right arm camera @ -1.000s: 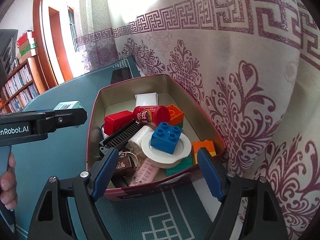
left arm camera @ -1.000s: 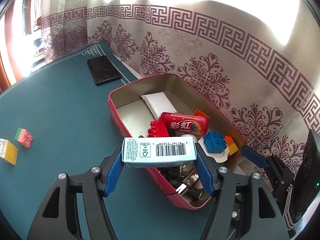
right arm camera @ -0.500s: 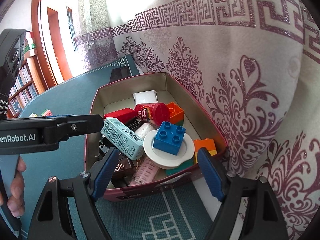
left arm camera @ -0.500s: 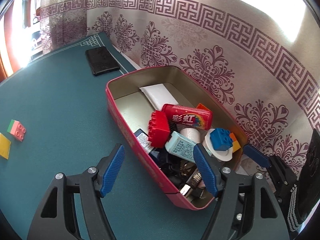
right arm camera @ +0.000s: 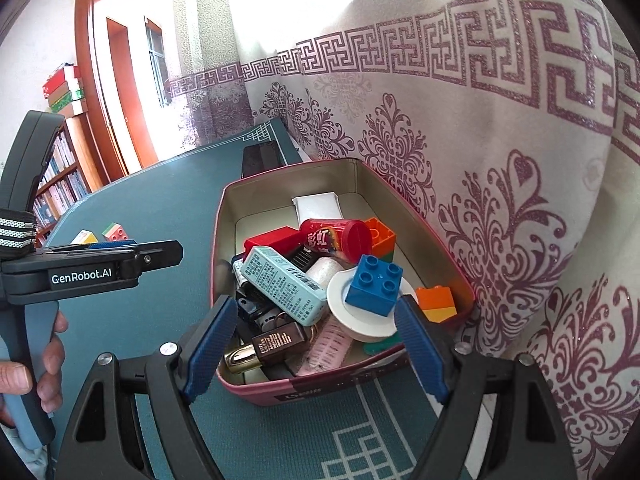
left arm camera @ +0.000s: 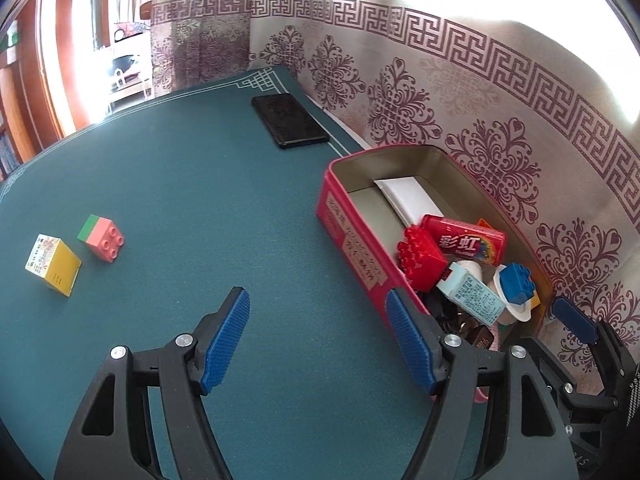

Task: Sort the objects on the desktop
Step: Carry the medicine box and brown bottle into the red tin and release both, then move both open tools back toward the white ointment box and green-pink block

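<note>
A red tin (left arm camera: 348, 236) near the patterned curtain holds several small items, with a pale blue box (left arm camera: 470, 294) lying tilted on top of them. My left gripper (left arm camera: 316, 304) hangs open and empty over the green mat, just left of the tin. A pink and green brick (left arm camera: 102, 236) and a yellow box (left arm camera: 54, 264) lie on the mat at the far left. In the right wrist view my right gripper (right arm camera: 316, 308) stands open and empty above the near end of the tin (right arm camera: 218, 248), close to the pale blue box (right arm camera: 284, 280).
A flat black case (left arm camera: 290, 125) lies at the mat's far edge by the curtain (left arm camera: 500, 100). A hand (right arm camera: 48, 360) holds the left gripper's handle left of the tin. Bookshelves and a door frame stand beyond the table. Bare mat spreads between the tin and the brick.
My left gripper let go of the pale blue box, which now lies in the tin, then swung left away from the tin. The right gripper has stayed still.
</note>
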`<action>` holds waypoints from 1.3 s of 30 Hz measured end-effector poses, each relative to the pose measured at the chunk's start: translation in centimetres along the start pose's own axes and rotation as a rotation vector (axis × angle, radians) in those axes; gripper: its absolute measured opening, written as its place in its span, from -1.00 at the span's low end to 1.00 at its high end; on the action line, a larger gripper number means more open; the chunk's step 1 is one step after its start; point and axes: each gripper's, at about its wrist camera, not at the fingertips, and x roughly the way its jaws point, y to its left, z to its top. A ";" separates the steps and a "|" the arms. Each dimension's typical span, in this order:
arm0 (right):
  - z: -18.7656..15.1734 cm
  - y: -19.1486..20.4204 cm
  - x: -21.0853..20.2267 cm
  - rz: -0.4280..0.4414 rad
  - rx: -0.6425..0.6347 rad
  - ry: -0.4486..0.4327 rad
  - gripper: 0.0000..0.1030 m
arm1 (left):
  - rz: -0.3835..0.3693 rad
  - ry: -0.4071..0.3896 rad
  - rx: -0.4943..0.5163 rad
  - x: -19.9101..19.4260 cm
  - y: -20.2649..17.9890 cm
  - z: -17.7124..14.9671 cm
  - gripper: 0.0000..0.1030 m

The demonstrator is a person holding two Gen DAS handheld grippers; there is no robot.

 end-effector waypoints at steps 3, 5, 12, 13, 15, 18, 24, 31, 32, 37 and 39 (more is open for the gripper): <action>0.2 0.9 -0.2 0.018 -0.009 -0.001 0.63 | 0.027 -0.009 -0.021 -0.5 1.6 0.0 0.44; 0.3 1.5 -0.1 0.037 -0.016 0.005 0.63 | 0.049 -0.013 -0.030 -0.8 2.6 -0.1 0.44; 1.3 4.2 -0.3 0.089 -0.073 0.006 0.64 | 0.120 -0.032 -0.071 -1.6 6.4 -0.4 0.44; 1.4 4.6 -0.4 0.097 -0.080 0.005 0.64 | 0.132 -0.034 -0.079 -1.7 7.1 -0.4 0.44; 1.7 5.4 -0.4 0.117 -0.091 0.009 0.65 | 0.148 -0.040 -0.098 -2.0 8.5 -0.4 0.44; 1.9 6.5 -0.1 0.151 -0.106 0.029 0.65 | 0.180 -0.052 -0.125 -2.5 10.7 -0.4 0.44; 1.7 8.7 1.0 0.201 -0.132 0.070 0.66 | 0.250 -0.072 -0.173 -3.2 15.2 -0.2 0.44; 1.7 10.5 1.9 0.225 -0.153 0.086 0.66 | 0.294 -0.079 -0.235 -3.0 20.5 -0.4 0.44; 1.8 10.7 2.0 0.229 -0.155 0.090 0.66 | 0.290 -0.084 -0.243 -2.9 21.2 -0.4 0.44; 1.9 11.9 2.7 0.241 -0.172 0.104 0.66 | 0.290 -0.098 -0.242 -2.2 23.2 -0.3 0.44; 1.9 12.4 3.0 0.246 -0.181 0.108 0.66 | 0.284 -0.093 -0.230 -1.8 23.6 -0.2 0.44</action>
